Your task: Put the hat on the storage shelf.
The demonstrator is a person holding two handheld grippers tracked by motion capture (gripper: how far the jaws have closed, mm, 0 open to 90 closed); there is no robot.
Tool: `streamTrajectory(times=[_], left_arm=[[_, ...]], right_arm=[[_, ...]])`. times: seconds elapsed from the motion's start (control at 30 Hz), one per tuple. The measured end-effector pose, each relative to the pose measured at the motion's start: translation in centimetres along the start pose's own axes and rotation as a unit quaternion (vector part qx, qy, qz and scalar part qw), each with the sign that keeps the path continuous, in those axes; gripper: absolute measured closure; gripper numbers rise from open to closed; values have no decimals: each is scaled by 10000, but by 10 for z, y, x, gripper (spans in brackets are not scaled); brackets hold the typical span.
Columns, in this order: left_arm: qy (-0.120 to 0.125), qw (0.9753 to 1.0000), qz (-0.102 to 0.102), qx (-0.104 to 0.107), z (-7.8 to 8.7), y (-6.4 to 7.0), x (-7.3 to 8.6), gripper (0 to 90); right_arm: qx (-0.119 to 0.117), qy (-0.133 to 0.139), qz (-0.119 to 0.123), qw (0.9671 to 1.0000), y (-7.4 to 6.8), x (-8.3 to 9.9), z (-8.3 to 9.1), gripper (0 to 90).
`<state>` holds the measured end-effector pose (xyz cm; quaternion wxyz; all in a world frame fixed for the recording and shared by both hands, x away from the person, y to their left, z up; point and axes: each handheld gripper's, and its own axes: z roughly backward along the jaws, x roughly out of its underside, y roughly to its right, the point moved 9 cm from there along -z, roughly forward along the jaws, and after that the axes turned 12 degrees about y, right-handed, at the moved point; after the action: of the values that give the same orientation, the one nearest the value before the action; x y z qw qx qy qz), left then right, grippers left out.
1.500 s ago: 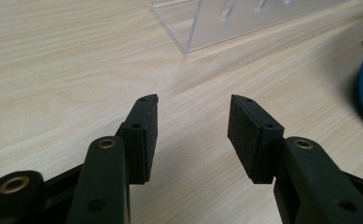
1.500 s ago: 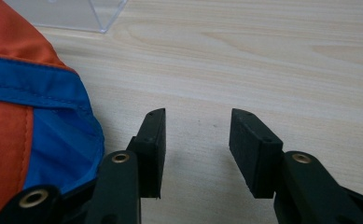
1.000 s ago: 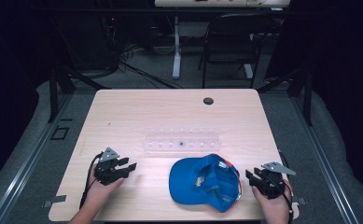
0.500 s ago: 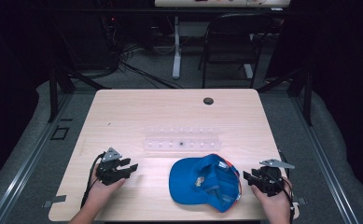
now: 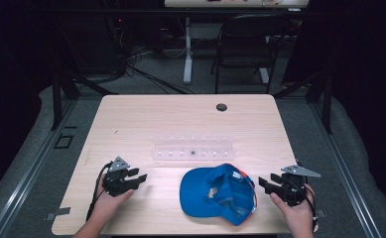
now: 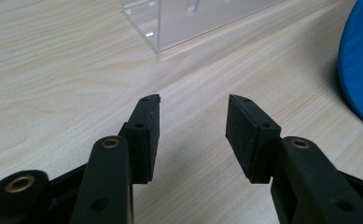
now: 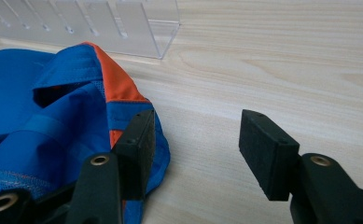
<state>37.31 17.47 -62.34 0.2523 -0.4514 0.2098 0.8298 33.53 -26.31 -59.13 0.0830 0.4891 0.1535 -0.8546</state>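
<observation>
Blue fabric is what we meet first: a blue cap with orange trim lies upside down on the pale wooden table, near the front edge and between our two hands. Just beyond it, toward the middle of the table, sits a clear acrylic rack with a row of small slots, lying crosswise and close to the cap without our being able to say they touch. We hold the left gripper low over the wood at the front left, well apart from the cap, its jaws spread wide with nothing between them; in the left gripper view we see bare tabletop in the gap, a corner of the rack ahead and the cap's blue edge at the far right. We hold the right gripper just beside the cap's right side, jaws also wide and empty. In the right gripper view its left pad stands in front of the cap's rim by the orange panel, though we cannot tell whether it touches the cloth. A small dark round hole marks the far part of the table.
</observation>
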Motion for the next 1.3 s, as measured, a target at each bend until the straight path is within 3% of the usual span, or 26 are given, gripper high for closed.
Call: streamTrajectory(times=[0.07, 0.1, 0.2, 0.4, 0.5, 0.73, 1.17, 1.3], left_arm=[[4, 10000, -3, 2, 0, 0, 0, 554], [8, 10000, -7, -1, 0, 0, 0, 554], [9, 10000, 1, -2, 0, 0, 0, 554], [-3, 10000, -52, -10, 1, 0, 0, 553], [0, 10000, -47, 5, 1, 0, 0, 551], [14, 10000, -57, -10, 1, -1, -1, 535], [22, 10000, -29, -33, 0, 0, 0, 523], [19, 10000, -53, -26, 0, 0, 0, 523]], right_arm=[[17, -71, 25, 10000, 0, -2, 1, 487], [66, -193, -92, 9998, 1, -3, 2, 538], [-36, -275, -227, 9994, -2, -5, 3, 565], [-211, -488, -56, 9986, -7, -9, 4, 577], [-268, -525, -83, 9982, -9, -11, 4, 585], [-598, -937, -148, 9937, -19, -14, 10, 611], [-919, -1199, -94, 9885, -32, -8, 10, 615], [-1011, -1360, -54, 9855, -36, -3, 9, 610]])
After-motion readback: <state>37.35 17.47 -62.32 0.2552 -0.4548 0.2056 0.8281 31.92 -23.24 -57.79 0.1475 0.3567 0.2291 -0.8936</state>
